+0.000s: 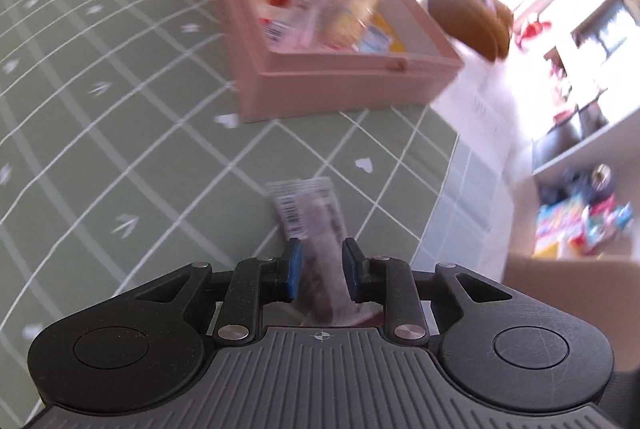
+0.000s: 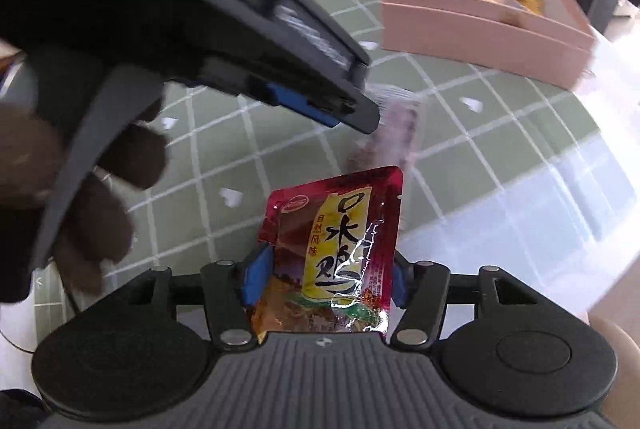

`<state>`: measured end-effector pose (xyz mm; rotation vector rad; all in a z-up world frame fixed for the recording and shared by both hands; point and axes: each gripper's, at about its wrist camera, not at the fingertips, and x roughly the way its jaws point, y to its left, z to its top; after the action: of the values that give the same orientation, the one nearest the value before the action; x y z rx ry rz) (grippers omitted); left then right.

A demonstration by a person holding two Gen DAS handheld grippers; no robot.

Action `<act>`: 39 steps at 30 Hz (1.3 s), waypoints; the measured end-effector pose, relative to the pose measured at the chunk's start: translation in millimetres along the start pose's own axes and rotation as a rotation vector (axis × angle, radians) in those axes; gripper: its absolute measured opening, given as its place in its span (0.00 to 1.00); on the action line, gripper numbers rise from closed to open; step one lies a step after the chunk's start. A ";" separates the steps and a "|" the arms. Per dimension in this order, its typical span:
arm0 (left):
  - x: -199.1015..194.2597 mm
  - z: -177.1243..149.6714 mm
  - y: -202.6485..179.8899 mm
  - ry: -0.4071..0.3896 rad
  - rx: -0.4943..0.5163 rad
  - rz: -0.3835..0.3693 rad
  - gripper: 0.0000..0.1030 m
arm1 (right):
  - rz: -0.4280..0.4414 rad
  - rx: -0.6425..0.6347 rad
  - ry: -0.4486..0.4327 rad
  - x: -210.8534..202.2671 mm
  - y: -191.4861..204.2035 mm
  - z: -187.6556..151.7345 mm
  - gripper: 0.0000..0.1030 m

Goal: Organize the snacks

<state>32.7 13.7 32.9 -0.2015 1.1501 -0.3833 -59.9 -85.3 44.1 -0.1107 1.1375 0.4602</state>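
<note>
Two grippers each clamp one packet: left gripper a clear barcoded sachet, right gripper a red chicken-snack pouch; one pink tray near the tablecloth edge holds blurred, uncountable snacks.

Bright daylight blows out the right side; motion blur and fisheye bending smear the edges.

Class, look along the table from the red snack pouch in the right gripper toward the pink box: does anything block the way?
Yes: the left gripper, carrying a clear packet, hangs between the red snack pouch and the pink box.
</note>
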 end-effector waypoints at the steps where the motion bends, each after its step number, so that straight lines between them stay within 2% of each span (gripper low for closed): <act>1: 4.3 0.9 -7.9 -0.013 0.034 0.021 0.25 | -0.012 0.011 -0.002 -0.2 -4.4 -2.8 0.62; 5: 14.6 5.6 -32.3 -0.035 0.177 0.117 0.27 | -0.005 0.106 -0.013 1.7 -19.2 -11.1 0.66; 6: 16.8 6.3 -33.1 -0.039 0.205 0.144 0.33 | -0.004 0.126 -0.022 1.7 -20.4 -11.9 0.66; 8: 16.7 4.7 -30.0 -0.056 0.232 0.138 0.36 | -0.021 0.132 -0.036 2.3 -18.8 -12.3 0.68; 10: 13.3 4.2 -19.8 -0.060 0.216 0.127 0.36 | -0.032 0.122 -0.040 3.5 -15.7 -12.3 0.69; 14: -3.3 0.5 6.7 -0.085 0.174 0.172 0.34 | -0.042 0.100 -0.040 3.7 -12.3 -14.0 0.73; 19: -25.2 -15.5 45.8 -0.095 0.068 0.154 0.34 | -0.054 0.096 -0.049 6.0 -11.9 -13.3 0.77; 23: -30.2 -18.0 57.4 -0.090 -0.033 0.123 0.32 | -0.090 0.047 -0.049 13.4 0.5 -13.6 0.89; 26: -25.1 -13.9 50.2 -0.078 -0.023 0.127 0.32 | -0.134 -0.013 -0.050 15.5 14.2 -18.7 0.90; 28: -21.7 -12.6 43.0 -0.072 -0.012 0.120 0.32 | -0.130 -0.027 -0.049 15.9 15.1 -19.5 0.90; 35: -8.2 -9.6 17.0 -0.075 0.068 0.144 0.38 | -0.144 -0.013 -0.078 16.2 12.6 -26.4 0.97; 39: -7.3 -13.8 12.7 -0.078 0.123 0.150 0.37 | -0.151 0.002 -0.090 17.1 10.9 -29.5 1.00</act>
<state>19.9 28.8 29.2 -0.0224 1.0538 -0.3095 -83.6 -79.6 17.9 -0.1714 1.0334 0.3259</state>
